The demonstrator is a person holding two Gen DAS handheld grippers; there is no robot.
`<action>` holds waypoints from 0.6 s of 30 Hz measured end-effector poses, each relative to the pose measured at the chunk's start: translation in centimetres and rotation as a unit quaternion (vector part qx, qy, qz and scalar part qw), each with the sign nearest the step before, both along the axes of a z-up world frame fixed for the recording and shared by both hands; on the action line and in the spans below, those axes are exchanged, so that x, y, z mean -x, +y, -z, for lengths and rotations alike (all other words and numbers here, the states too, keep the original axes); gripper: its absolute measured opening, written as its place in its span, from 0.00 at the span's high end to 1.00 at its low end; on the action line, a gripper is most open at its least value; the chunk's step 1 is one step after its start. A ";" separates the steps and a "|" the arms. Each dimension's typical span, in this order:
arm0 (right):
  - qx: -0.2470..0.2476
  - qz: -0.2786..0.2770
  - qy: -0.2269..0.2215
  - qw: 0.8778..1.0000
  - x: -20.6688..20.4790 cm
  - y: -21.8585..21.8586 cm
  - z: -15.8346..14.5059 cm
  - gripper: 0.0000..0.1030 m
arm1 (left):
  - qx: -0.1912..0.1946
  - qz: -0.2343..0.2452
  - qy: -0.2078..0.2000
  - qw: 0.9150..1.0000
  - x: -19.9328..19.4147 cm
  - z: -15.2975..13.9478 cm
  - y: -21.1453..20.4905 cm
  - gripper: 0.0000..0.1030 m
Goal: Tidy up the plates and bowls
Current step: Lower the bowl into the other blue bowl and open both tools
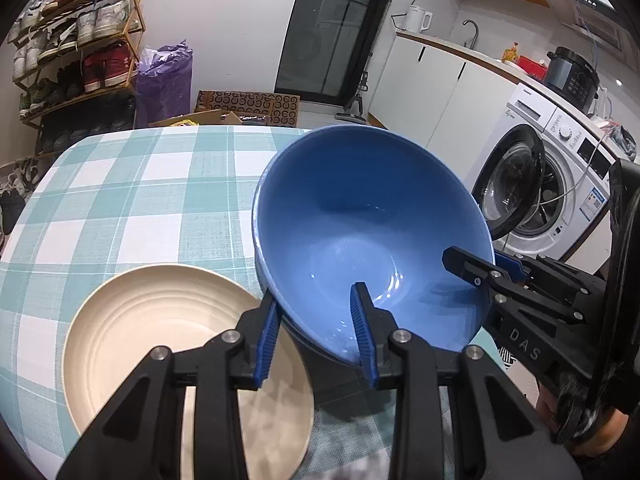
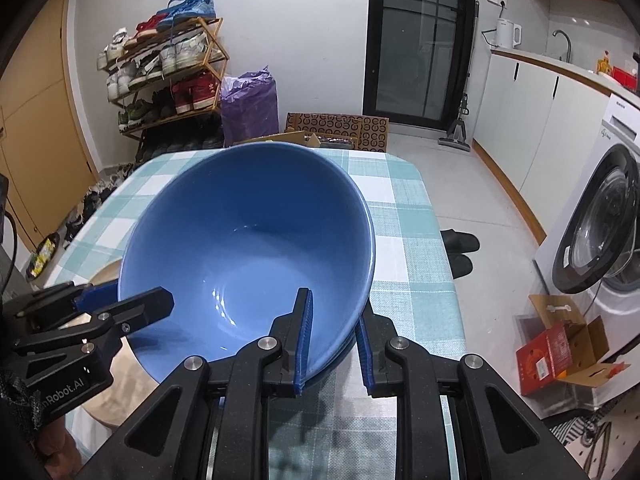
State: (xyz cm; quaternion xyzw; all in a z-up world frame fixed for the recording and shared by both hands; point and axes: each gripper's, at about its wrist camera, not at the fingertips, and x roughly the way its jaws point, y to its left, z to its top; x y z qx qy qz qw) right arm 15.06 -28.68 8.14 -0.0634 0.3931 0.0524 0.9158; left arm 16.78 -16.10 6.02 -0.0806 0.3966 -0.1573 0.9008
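Note:
A big blue bowl stands over the checked table, nested in a second blue bowl whose rim shows just below it. My left gripper straddles the near wall, one pad inside the bowl and one outside, shut on it. My right gripper clamps the rim on the right side. In the right wrist view the blue bowl fills the middle; the right gripper holds its near right rim and the left gripper its left rim. A cream plate lies flat at the bowl's left.
The table with the teal checked cloth reaches back to a rounded far edge. A washing machine stands to the right, a shoe rack at the back left. A cardboard box and black slippers lie on the floor.

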 end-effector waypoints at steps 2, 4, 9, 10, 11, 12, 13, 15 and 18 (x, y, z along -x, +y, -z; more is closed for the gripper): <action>0.003 -0.002 0.000 1.000 0.1 0.2 0.1 0.80 | -0.001 -0.001 0.000 1.000 0.1 0.1 0.1 0.68; 0.004 -0.002 -0.001 1.000 0.1 0.1 0.1 0.80 | -0.001 0.000 0.001 1.000 0.1 0.1 0.2 0.68; 0.004 -0.004 0.001 1.000 0.3 0.2 0.1 0.75 | 0.000 0.002 0.005 1.000 0.2 0.0 0.2 0.68; 0.005 -0.004 0.001 1.000 0.3 0.2 0.1 0.74 | 0.001 0.003 0.006 1.000 0.2 0.1 0.2 0.68; 0.005 -0.004 0.001 1.000 0.3 0.3 0.1 0.73 | 0.001 0.003 0.006 1.000 0.3 0.1 0.3 0.67; 0.005 -0.003 0.002 1.000 0.3 0.2 0.1 0.72 | 0.001 0.002 0.006 1.000 0.3 0.1 0.3 0.66; 0.005 -0.002 0.003 1.000 0.2 0.1 0.1 0.71 | -0.001 0.002 0.006 1.000 0.3 0.1 0.3 0.66; 0.004 -0.001 0.005 1.000 0.3 0.1 0.2 0.68 | -0.004 0.001 0.007 1.000 0.3 0.2 0.3 0.66; 0.003 -0.003 0.008 1.000 0.4 0.1 0.3 0.63 | -0.005 0.002 0.005 1.000 0.3 0.1 0.3 0.63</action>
